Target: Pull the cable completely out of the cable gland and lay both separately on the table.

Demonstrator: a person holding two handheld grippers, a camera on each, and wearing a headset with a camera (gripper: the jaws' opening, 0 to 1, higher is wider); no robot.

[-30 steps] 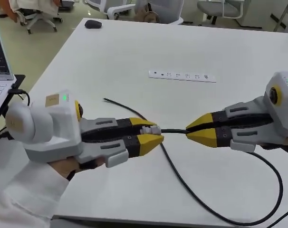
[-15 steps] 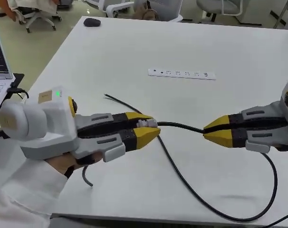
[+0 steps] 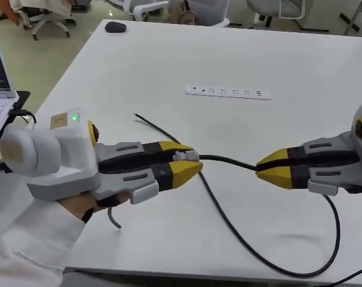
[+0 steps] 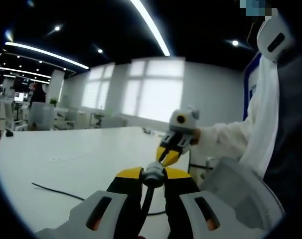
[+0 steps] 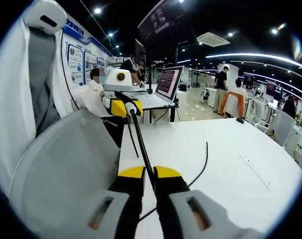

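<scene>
In the lower left of the head view, the left gripper [image 3: 196,162] is clamped shut on the gland [image 3: 186,156]. At the right edge, the right gripper [image 3: 258,167] has its jaws closed on the black cable [image 3: 226,160]. The two grippers are farther apart than a second ago, and a longer stretch of cable runs between them above the table [image 3: 229,54]. The rest of the cable loops across the lower right.

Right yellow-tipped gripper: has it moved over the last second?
Yes. Against the white power strip, the right gripper has shifted toward the strip's right end, away from the left gripper.
</scene>
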